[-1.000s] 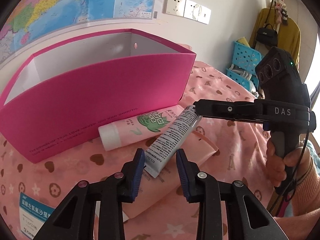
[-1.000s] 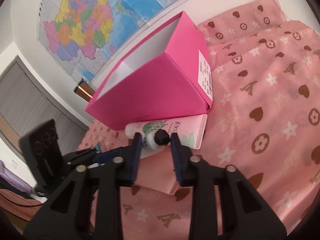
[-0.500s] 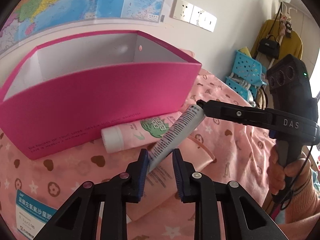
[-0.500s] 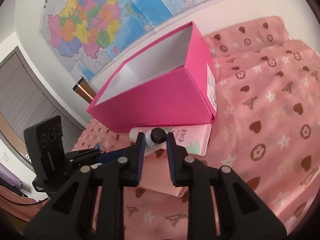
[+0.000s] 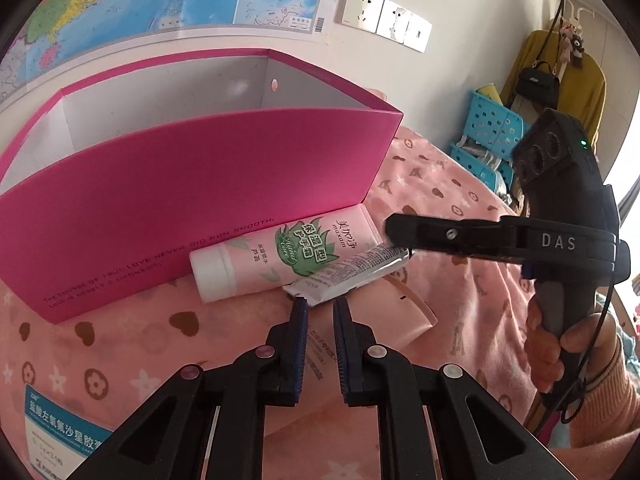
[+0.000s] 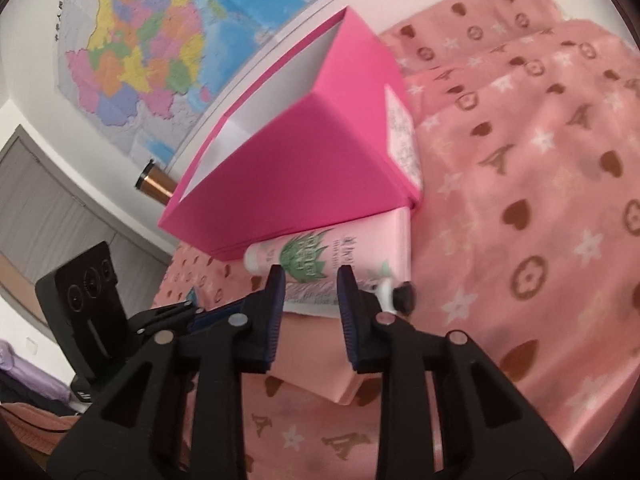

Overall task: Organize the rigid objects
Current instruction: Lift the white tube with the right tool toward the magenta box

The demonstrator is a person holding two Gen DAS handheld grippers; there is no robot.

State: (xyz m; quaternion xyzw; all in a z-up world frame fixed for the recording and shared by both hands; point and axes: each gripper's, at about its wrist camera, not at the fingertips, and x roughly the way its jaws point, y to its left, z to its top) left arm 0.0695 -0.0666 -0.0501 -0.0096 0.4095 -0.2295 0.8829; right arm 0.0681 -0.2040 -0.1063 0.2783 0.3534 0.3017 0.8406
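A small silver-white tube [image 5: 347, 272] with a black cap [image 6: 404, 297] lies flat across a pink hand-cream tube [image 5: 280, 254], which rests against the front of an open magenta box [image 5: 192, 188]. My left gripper [image 5: 320, 312] is open, its fingertips just short of the small tube's crimped end. My right gripper [image 6: 312, 284] is open and holds nothing; the small tube [image 6: 316, 294] lies beyond its fingertips, the cap off to the right. In the left wrist view the right gripper [image 5: 394, 226] reaches in from the right over the tube's cap end.
Everything sits on a pink patterned blanket [image 6: 540, 152]. A pale pink flat box [image 5: 400, 320] lies under the tubes. A white and blue medicine box [image 5: 60, 432] lies at the near left. The wall with a map [image 6: 160, 40] is behind the magenta box.
The small tube was held at both ends, tilted up; both grippers have opened and it now lies flat on the pink tube. My right gripper has shifted so the cap sits right of its fingers.
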